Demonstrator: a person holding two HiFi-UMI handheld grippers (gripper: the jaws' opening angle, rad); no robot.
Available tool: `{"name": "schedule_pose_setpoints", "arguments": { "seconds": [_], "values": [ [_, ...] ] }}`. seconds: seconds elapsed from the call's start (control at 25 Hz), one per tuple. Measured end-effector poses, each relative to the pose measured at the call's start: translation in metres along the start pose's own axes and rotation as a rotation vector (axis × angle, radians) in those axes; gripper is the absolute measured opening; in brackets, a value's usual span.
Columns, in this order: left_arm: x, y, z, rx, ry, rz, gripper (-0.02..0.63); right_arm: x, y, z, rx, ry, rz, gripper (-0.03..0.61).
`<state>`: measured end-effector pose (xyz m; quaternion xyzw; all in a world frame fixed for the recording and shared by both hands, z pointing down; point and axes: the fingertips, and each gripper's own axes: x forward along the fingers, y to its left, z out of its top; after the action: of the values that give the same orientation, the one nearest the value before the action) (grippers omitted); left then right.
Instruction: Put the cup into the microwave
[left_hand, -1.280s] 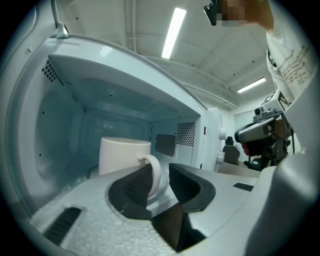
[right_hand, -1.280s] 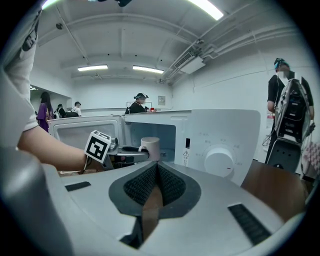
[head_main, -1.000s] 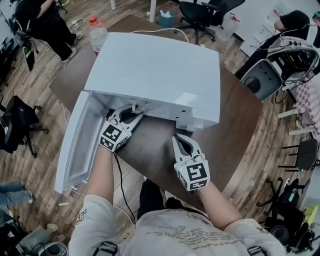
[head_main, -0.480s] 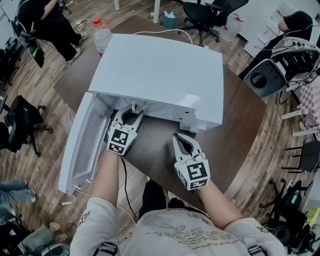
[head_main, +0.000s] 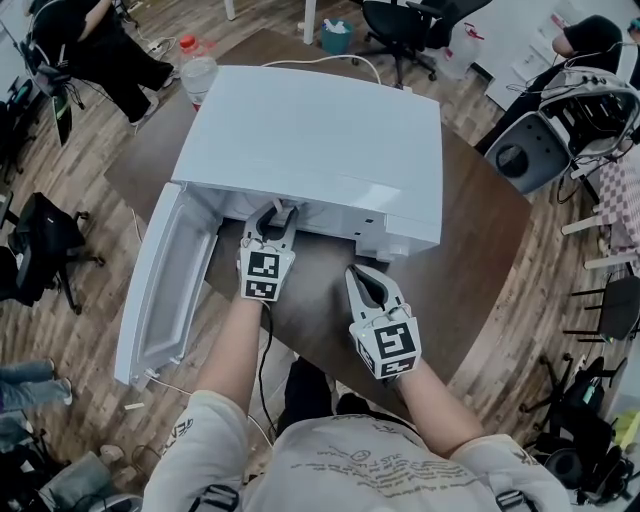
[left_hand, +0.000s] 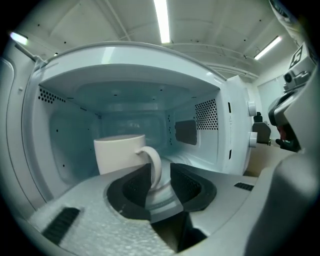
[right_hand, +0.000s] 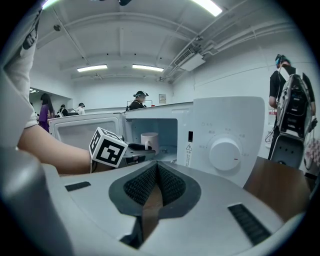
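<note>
Only the left gripper view shows left gripper (left_hand: 159, 174) pinching cup (left_hand: 117, 151) handle inside microwave (left_hand: 236, 131); right gripper (right_hand: 156, 175) sits closed

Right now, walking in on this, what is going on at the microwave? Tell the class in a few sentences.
A person works with a gripper in each hand. The left gripper reaches into the open microwave, its jaws closed on the handle of a white cup held upright inside. The door hangs open at the left. The right gripper is over the table in front, shut and empty.
</note>
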<state>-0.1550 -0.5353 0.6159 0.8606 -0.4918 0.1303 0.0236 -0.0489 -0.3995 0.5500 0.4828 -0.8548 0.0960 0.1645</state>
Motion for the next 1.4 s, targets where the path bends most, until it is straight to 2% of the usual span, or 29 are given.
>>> {"name": "schedule_pose_setpoints", "arguments": {
  "seconds": [0.12,0.32,0.52,0.56,0.64,0.88,1.4],
  "values": [
    [-0.007,0.002,-0.003,0.020,0.011,-0.007,0.130,-0.001,0.003,-0.002,0.000,0.001,0.007,0.014],
    [-0.020,0.016,-0.001,0.007,0.015,0.014,0.137,0.005,0.013,0.000,-0.003,0.004,0.027,0.014],
    [-0.038,0.011,0.003,-0.041,0.035,-0.001,0.137,0.005,0.021,0.010,-0.004,-0.013,0.041,0.014],
    [-0.043,0.009,0.006,-0.052,0.039,0.001,0.114,0.004,0.022,0.012,-0.004,-0.016,0.042,0.014],
    [-0.055,0.004,0.017,-0.064,0.032,0.010,0.016,0.003,0.025,0.018,-0.003,-0.024,0.049,0.014],
    [-0.100,-0.009,0.046,-0.138,0.011,0.045,0.012,-0.008,0.043,0.040,0.014,-0.069,0.075,0.014],
    [-0.204,-0.082,0.119,-0.166,-0.005,0.191,0.012,-0.086,0.063,0.089,0.051,-0.187,0.142,0.012]
  ]
}}
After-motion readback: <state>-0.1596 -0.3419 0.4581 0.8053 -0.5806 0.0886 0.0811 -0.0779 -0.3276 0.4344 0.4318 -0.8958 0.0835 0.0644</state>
